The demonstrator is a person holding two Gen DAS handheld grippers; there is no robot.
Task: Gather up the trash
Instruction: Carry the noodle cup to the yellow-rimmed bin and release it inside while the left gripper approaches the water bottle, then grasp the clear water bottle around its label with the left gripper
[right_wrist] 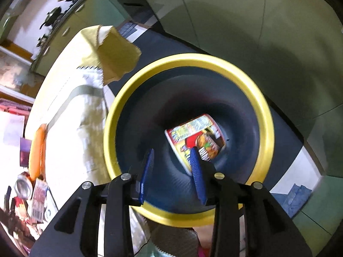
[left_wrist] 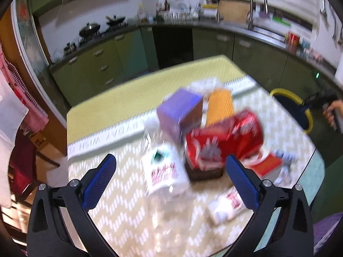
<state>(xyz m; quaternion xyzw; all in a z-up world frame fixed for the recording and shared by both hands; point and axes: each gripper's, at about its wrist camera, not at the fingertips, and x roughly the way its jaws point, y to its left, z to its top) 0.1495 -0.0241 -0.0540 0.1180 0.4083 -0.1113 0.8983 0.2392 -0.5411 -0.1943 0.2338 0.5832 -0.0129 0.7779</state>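
Over the bin [right_wrist: 188, 62], a round dark-blue one with a yellow rim standing on the floor beside the tabletop [right_wrist: 70, 98], the right gripper [right_wrist: 172, 162] points steeply down, its jaws partly apart with nothing pressed between the blue pads. One printed paper cup [right_wrist: 193, 132] lies on its side at the bottom of the bin, clear of both pads.

On the tabletop [left_wrist: 128, 214], covered by a yellow and white patterned cloth, the left gripper [left_wrist: 171, 167] hangs with jaws wide and empty above a blurred heap of trash. Countable there: one purple box [left_wrist: 180, 111], one orange packet [left_wrist: 219, 105] behind it, one red crushed can or wrapper [left_wrist: 227, 137], one white carton with red print [left_wrist: 163, 171], one clear plastic bottle [left_wrist: 150, 137], and one small white packet [left_wrist: 225, 205] nearest the camera. At the right edge of that view the same bin [left_wrist: 289, 94] shows, with a hand [left_wrist: 334, 111] beside it.
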